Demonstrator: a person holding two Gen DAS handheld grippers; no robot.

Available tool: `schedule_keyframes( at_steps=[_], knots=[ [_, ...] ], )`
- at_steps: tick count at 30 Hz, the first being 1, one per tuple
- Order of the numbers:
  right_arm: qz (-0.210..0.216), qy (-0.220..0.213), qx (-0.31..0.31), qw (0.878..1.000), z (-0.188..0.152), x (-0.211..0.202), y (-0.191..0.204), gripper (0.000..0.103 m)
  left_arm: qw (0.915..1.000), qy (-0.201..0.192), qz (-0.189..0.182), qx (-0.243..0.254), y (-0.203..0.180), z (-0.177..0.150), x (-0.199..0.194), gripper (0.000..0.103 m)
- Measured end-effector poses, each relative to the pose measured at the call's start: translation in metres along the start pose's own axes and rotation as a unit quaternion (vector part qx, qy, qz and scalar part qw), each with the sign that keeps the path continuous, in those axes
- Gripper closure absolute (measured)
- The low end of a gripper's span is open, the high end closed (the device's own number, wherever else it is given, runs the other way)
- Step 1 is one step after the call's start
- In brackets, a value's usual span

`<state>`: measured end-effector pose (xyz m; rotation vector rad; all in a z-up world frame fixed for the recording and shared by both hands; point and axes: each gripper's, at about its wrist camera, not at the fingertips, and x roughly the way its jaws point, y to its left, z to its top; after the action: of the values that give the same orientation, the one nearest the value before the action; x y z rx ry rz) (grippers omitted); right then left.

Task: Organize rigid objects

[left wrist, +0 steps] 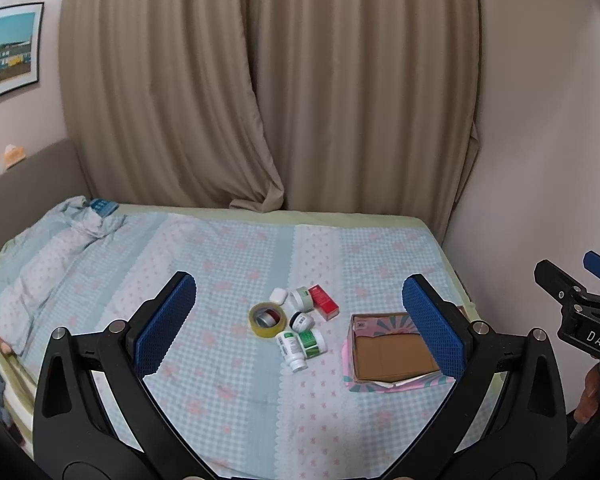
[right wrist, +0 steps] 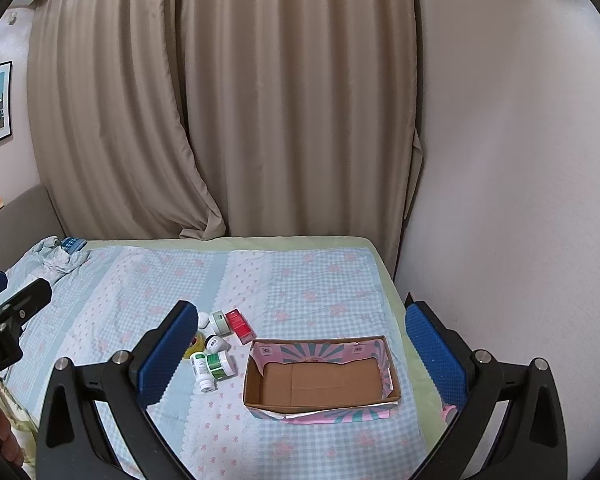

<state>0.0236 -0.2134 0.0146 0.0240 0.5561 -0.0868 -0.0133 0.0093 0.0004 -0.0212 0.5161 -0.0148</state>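
A cluster of small objects lies on the bed: a tape roll (left wrist: 267, 319), a white earbud case (left wrist: 278, 295), a red box (left wrist: 323, 302), a pale green jar (left wrist: 302, 298), a black-capped jar (left wrist: 302, 321), a white bottle (left wrist: 292, 351) and a green-labelled bottle (left wrist: 312, 343). An empty cardboard box (left wrist: 394, 352) with pink-teal wrapping sits to their right; it also shows in the right wrist view (right wrist: 320, 380). My left gripper (left wrist: 300, 322) is open, held above the cluster. My right gripper (right wrist: 300, 354) is open, above the box and bottles (right wrist: 214, 365).
The bed (left wrist: 220, 360) has a blue checked cover with a crumpled quilt (left wrist: 52, 248) at the left. Beige curtains (left wrist: 260, 80) hang behind, and a wall (right wrist: 520, 200) runs along the right edge. The other gripper shows at each view's side.
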Motion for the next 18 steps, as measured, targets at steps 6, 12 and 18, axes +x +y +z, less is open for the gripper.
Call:
schedule_keyframes(
  at_steps=[6, 12, 18],
  knots=[
    [0.002, -0.004, -0.001, 1.0, -0.014, -0.008, 0.004, 0.0, 1.0, 0.003, -0.003, -0.002, 0.002, 0.0, 0.002, 0.001],
    [0.004, -0.006, 0.0, 1.0, -0.02, -0.014, 0.003, 0.0, 1.0, 0.003, -0.004, -0.001, 0.003, 0.002, 0.002, 0.001],
    [0.007, -0.004, -0.002, 1.0, -0.021, -0.015, 0.001, 0.0, 1.0, 0.004, -0.003, -0.001, 0.003, 0.002, 0.002, 0.001]
  ],
)
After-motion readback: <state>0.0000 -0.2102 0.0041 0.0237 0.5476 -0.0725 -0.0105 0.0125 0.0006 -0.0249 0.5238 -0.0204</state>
